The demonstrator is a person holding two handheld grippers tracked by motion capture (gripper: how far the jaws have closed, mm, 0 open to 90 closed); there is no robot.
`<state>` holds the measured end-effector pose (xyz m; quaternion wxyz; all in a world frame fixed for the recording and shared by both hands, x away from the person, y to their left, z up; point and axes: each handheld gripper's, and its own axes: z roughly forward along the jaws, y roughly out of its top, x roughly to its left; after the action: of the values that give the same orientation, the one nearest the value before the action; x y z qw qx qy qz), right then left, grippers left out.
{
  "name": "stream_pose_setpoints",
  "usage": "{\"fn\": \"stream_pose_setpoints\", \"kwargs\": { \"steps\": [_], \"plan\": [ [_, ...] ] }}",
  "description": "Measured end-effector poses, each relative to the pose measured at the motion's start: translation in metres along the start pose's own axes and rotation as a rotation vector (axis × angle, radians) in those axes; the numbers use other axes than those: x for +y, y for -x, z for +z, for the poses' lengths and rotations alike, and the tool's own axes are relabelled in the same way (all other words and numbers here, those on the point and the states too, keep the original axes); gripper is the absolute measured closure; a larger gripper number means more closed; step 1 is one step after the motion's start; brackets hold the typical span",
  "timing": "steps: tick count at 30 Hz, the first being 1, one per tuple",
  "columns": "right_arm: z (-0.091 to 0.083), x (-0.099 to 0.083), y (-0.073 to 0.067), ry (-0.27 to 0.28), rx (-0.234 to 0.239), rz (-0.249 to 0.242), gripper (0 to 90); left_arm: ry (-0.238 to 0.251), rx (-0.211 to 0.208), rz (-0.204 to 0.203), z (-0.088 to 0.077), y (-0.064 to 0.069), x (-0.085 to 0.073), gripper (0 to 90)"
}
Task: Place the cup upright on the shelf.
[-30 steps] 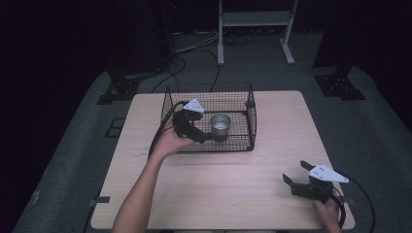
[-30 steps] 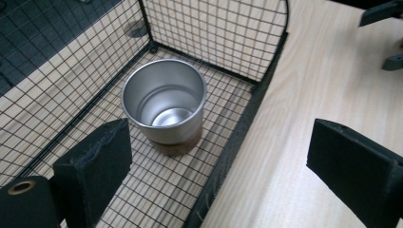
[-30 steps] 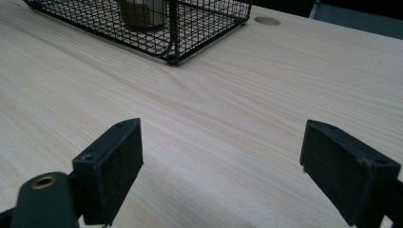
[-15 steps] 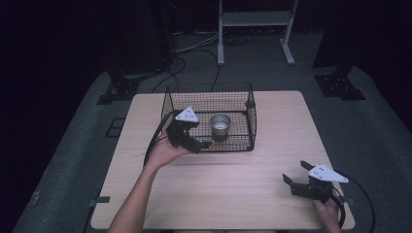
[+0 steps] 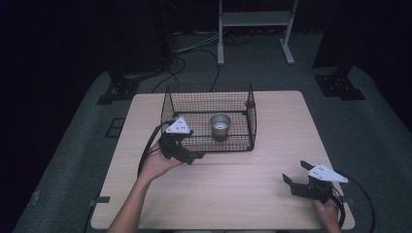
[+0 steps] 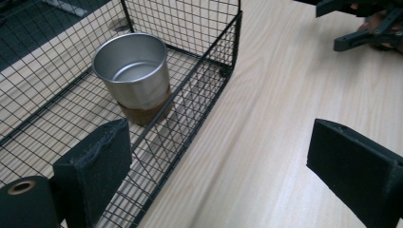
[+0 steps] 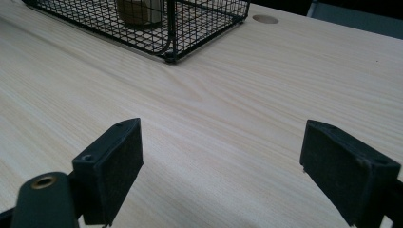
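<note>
With the shiny metal cup point(image 5: 220, 126) standing in the black wire basket point(image 5: 170, 104), the empty, open-jawed left gripper point(image 5: 194, 158) seems to be retreating (right gripper point(image 5: 293, 178) idle, open, empty), so clearing the rim looks next.

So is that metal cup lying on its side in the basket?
No, the metal cup stands upright on the floor of the wire basket, its open mouth facing up.
</note>
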<state>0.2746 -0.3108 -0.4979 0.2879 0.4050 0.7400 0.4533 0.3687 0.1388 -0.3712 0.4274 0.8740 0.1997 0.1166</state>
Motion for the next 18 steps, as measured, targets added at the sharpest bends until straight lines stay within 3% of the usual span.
{"fn": "stream_pose_setpoints", "kwargs": {
  "steps": [18],
  "plan": [
    [0.0, 0.0, -0.001, -0.007, -0.003, 0.002, 13.5, 0.028, 0.009, -0.007, -0.012, 0.015, -0.022, 6.8]
  ]
}}
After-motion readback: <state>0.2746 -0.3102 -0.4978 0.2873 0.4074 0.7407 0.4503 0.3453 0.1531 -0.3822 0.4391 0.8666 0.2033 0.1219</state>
